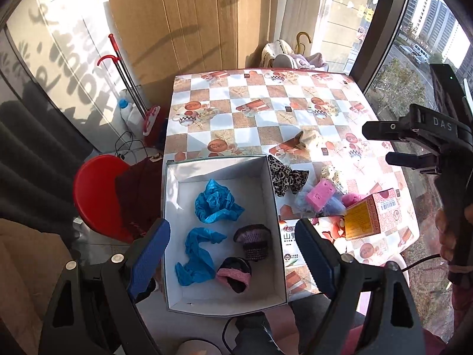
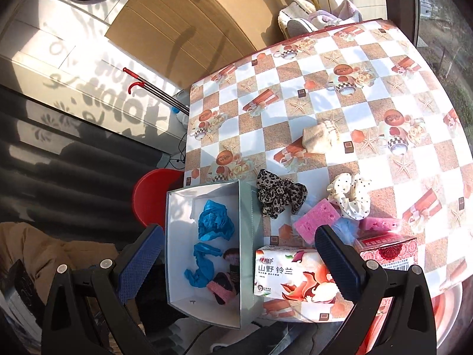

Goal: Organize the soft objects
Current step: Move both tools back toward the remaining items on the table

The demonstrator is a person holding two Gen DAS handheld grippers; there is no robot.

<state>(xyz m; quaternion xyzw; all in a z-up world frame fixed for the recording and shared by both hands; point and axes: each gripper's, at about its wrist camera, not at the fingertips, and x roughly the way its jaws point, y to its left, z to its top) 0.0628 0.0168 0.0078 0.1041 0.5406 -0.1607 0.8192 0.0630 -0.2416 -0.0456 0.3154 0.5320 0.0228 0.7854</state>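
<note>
A white open box (image 1: 230, 291) stands at the table's near left corner. In it lie two crumpled blue pieces (image 1: 215, 202) (image 1: 196, 259) and two small knitted pieces, one purple and black (image 1: 254, 241), one pink and black (image 1: 233, 273). My left gripper (image 1: 233, 257) hangs open above the box, holding nothing. On the table right of the box lie a leopard scrunchie (image 2: 279, 196), a white dotted scrunchie (image 2: 351, 195), two pink sponges (image 2: 316, 217) (image 2: 380, 223), a blue mesh puff (image 2: 346, 227) and a beige cloth (image 2: 320, 139). My right gripper (image 2: 239, 263) is open and empty, above the box's right wall (image 2: 246, 251).
A tissue pack (image 2: 286, 272) and a red patterned carton (image 2: 387, 251) sit at the table's near edge. Left of the table are a red stool (image 1: 94, 195), a mop (image 1: 127, 80) and a cardboard sheet (image 1: 192, 20). A large window runs along the right.
</note>
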